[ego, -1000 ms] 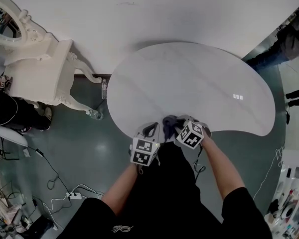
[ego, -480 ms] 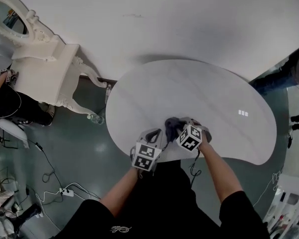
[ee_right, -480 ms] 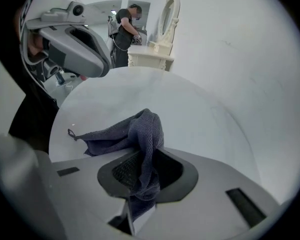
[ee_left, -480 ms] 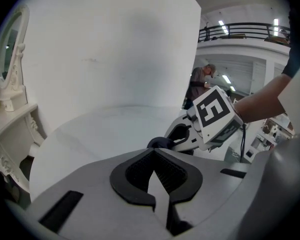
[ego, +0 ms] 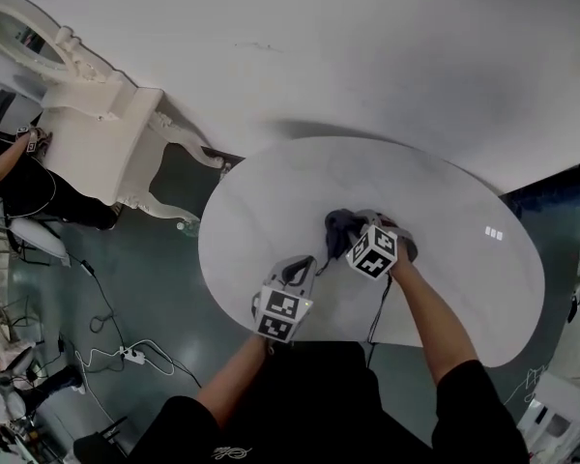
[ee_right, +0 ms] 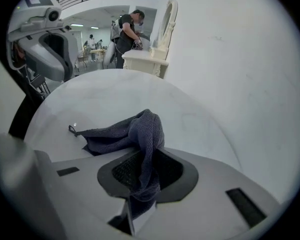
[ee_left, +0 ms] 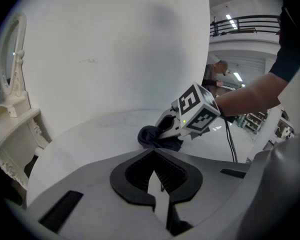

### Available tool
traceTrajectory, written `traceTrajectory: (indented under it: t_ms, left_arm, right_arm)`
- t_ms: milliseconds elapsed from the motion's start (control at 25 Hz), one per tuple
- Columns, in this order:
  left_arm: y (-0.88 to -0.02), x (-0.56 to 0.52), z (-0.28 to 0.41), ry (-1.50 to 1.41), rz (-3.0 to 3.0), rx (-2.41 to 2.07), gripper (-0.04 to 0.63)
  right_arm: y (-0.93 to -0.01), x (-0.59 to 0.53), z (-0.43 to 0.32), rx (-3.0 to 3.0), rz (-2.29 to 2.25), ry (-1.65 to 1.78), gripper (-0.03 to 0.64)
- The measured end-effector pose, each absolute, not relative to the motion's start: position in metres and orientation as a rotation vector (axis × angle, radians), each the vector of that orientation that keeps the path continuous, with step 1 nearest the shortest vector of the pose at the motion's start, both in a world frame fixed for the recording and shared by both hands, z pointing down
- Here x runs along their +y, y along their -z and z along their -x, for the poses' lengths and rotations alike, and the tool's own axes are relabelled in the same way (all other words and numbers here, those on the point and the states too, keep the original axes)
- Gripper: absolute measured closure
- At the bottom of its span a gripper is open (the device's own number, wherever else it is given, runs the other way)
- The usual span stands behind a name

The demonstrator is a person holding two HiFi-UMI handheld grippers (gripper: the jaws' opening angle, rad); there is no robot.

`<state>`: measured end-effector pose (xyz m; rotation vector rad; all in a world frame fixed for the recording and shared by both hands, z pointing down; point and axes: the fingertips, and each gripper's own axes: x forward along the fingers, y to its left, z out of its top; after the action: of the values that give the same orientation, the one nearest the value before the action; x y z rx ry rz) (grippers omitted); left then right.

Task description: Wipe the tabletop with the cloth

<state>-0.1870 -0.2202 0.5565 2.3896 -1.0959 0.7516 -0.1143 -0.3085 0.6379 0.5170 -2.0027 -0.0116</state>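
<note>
The dark grey cloth (ego: 338,224) lies bunched on the white kidney-shaped tabletop (ego: 445,211), near its middle. My right gripper (ego: 356,236) is shut on one fold of it. In the right gripper view the cloth (ee_right: 117,136) rises from the tabletop (ee_right: 105,99) and hangs pinched between the jaws of the right gripper (ee_right: 142,158). My left gripper (ego: 295,272) hovers over the table's near edge, shut on nothing. In the left gripper view the left gripper (ee_left: 153,156) points at the cloth (ee_left: 151,135) and the right gripper's marker cube (ee_left: 196,111) a short way ahead.
A white ornate dressing table (ego: 87,133) with an oval mirror (ego: 24,37) stands at the back left by the white wall. A person (ego: 10,187) is beside it. Cables and a power strip (ego: 126,356) lie on the green floor at the left.
My right gripper has pushed the cloth from the table's near edge toward its middle. The left gripper has followed a little, staying shut near the edge.
</note>
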Motion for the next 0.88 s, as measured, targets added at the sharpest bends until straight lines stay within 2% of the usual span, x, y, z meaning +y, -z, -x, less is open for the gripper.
traceTrajectory:
  t_ms: [320,880]
  left_arm:
    - [-0.562,-0.229,0.181,-0.782,-2.312,-1.167,0.588]
    - [-0.576,-0.232,0.159,-0.881,-2.302,-1.135,0.588]
  right_arm:
    - [-0.629,-0.377,0.096,-2.085,-0.684,0.141,0.561]
    - [-0.621,-0.412,0.083,-2.159,-0.930,0.177,0.561]
